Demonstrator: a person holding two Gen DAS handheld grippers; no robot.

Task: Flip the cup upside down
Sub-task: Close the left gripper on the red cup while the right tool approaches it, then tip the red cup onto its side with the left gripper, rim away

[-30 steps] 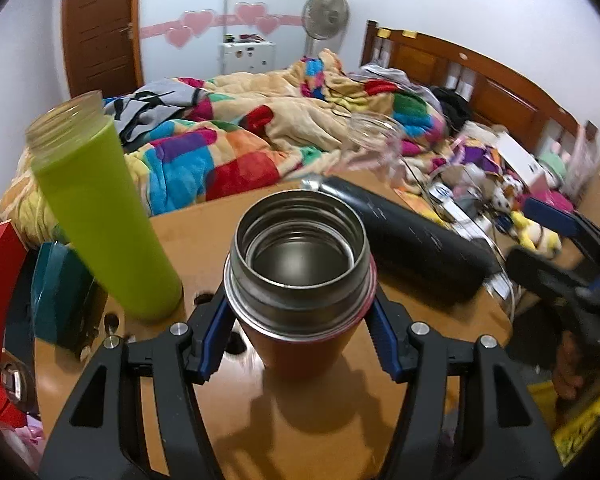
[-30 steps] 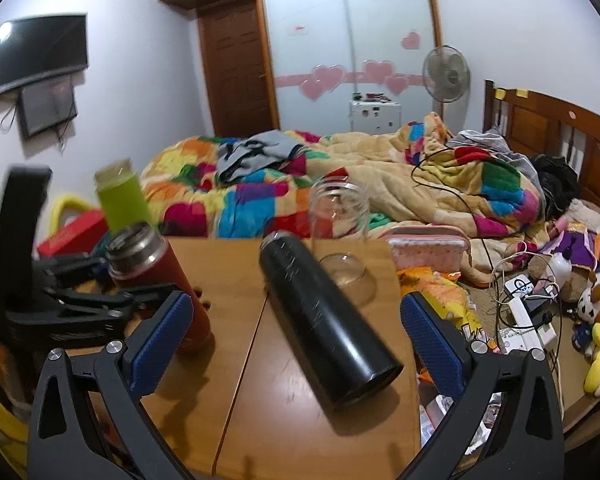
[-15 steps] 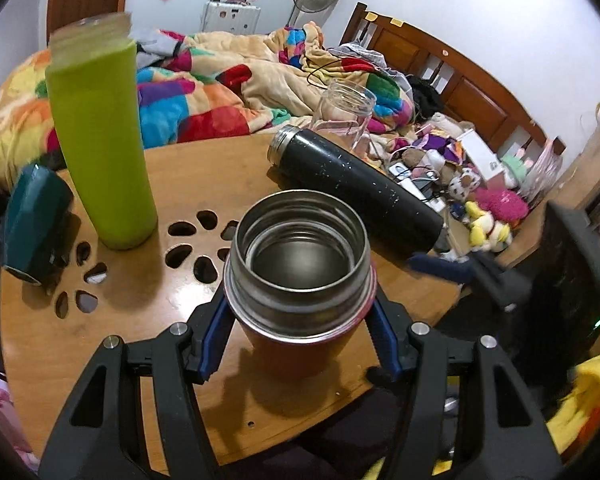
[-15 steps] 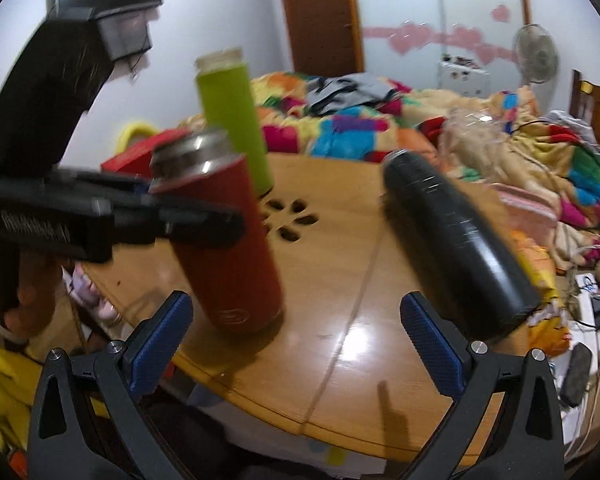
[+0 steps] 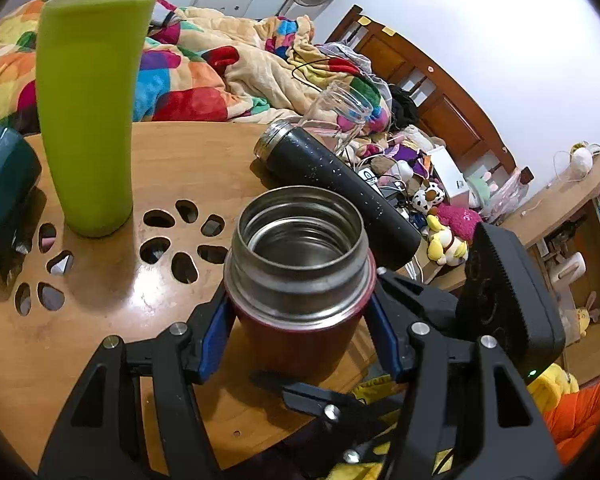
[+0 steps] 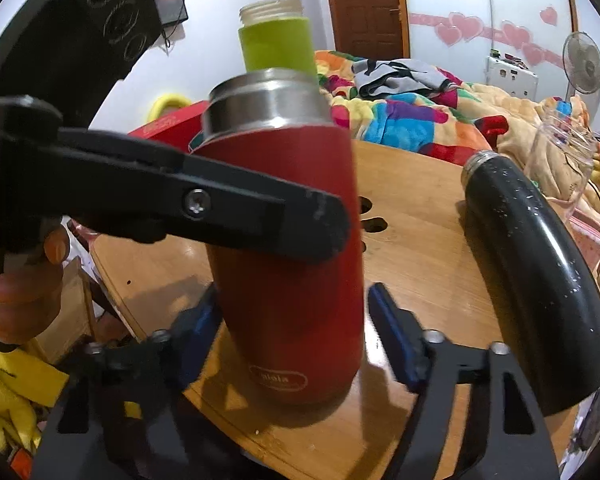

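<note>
Pretty lived-in bedroom here. White walls (image 5: 480, 20) all round, and a bed piled with a patchwork blanket (image 6: 412, 120) in every color going, plus a beige fleece throw (image 5: 252, 60). Dark wooden headboard (image 5: 432, 92) runs along the wall. Brown wooden door (image 6: 366, 4) in the far corner, next to a pale sliding wardrobe (image 6: 484, 4) stuck with pink heart decals (image 6: 448, 34). A pedestal fan (image 6: 586, 62) stands by a small white cabinet (image 6: 510, 78). Heap of plush toys (image 5: 440, 216) and cables down beside the bed. The round wooden worktop (image 5: 60, 344) has petal-shaped cutouts (image 5: 180, 240).
</note>
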